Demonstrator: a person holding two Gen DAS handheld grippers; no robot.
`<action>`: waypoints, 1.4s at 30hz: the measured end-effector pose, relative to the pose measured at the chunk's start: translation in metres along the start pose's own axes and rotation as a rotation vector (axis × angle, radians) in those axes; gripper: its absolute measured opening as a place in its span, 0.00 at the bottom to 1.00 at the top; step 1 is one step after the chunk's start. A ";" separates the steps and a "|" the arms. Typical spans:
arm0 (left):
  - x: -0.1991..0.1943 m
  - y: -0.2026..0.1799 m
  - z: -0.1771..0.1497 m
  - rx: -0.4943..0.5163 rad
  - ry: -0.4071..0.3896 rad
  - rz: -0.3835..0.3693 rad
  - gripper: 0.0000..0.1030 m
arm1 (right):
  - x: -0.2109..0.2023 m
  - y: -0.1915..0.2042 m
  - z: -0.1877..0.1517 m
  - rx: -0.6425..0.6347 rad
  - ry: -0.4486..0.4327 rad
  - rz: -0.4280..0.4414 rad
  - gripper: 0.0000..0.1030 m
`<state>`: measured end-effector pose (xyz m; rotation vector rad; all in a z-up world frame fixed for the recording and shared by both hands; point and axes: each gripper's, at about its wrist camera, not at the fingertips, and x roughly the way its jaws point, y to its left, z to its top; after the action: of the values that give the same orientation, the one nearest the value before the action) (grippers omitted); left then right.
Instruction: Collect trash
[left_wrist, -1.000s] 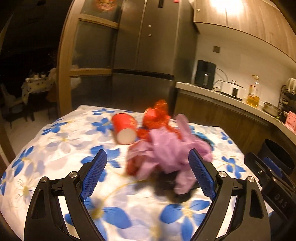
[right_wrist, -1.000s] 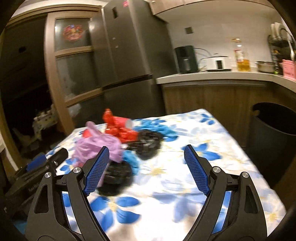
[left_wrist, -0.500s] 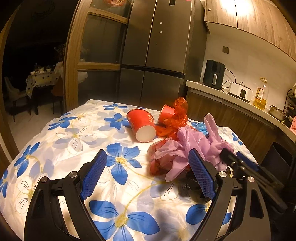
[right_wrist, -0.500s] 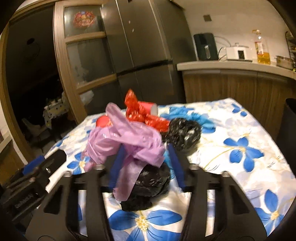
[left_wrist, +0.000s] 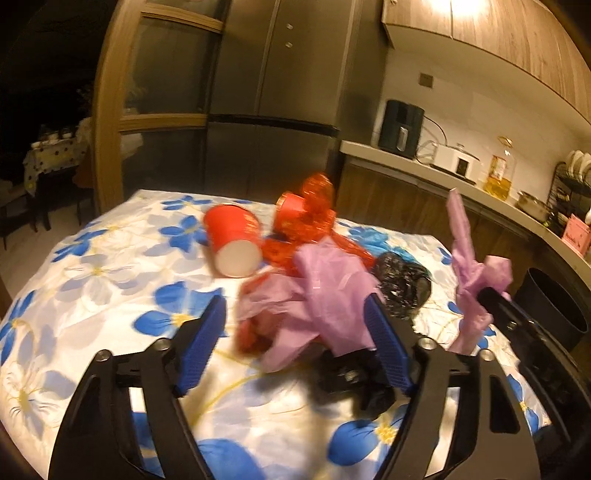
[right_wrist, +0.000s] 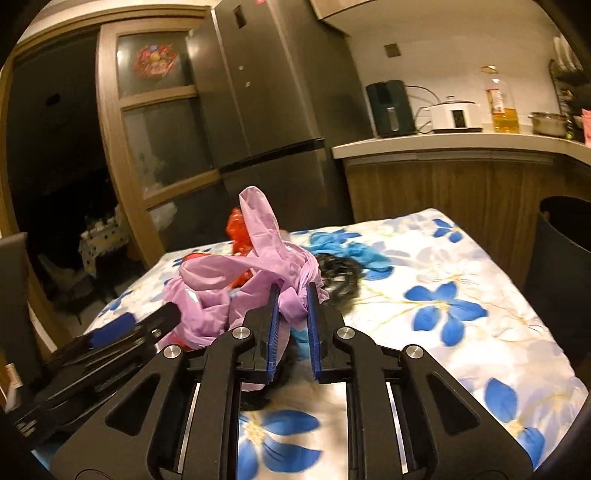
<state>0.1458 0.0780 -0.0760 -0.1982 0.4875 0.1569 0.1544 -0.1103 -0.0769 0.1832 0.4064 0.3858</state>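
A heap of trash lies on the flowered tablecloth (left_wrist: 110, 280): purple plastic bags (left_wrist: 325, 295), red crinkled wrap (left_wrist: 317, 199), two red paper cups (left_wrist: 232, 240) on their sides and crumpled black bags (left_wrist: 402, 280). My left gripper (left_wrist: 295, 339) straddles one purple bundle. Its jaws are closing and the left pad still stands clear of the plastic. My right gripper (right_wrist: 291, 310) is closing too, with its blue pads pinching a purple bag (right_wrist: 258, 266) at its gathered neck. In the left wrist view that gripper (left_wrist: 487, 295) holds a purple strip upright at the right.
A black waste bin (right_wrist: 561, 258) stands on the floor right of the table. A blue bag (right_wrist: 354, 251) lies behind the heap. Beyond are a dark fridge (left_wrist: 277, 92) and a wooden counter (right_wrist: 461, 144) with appliances and an oil bottle.
My right gripper went from wide open to pinched on the purple bag and pulled it up. My left gripper moved in toward the heap and its jaws narrowed.
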 end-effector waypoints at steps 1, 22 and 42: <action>0.005 -0.003 0.000 0.004 0.015 -0.007 0.62 | -0.002 -0.003 0.000 0.004 -0.001 -0.004 0.13; -0.045 0.010 0.027 -0.047 -0.047 -0.053 0.10 | -0.050 -0.042 0.005 0.051 -0.061 -0.054 0.13; -0.050 -0.107 -0.011 0.167 -0.059 -0.131 0.10 | -0.100 -0.094 -0.001 0.090 -0.090 -0.179 0.13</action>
<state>0.1183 -0.0332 -0.0458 -0.0612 0.4248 -0.0063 0.1004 -0.2362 -0.0660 0.2492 0.3483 0.1827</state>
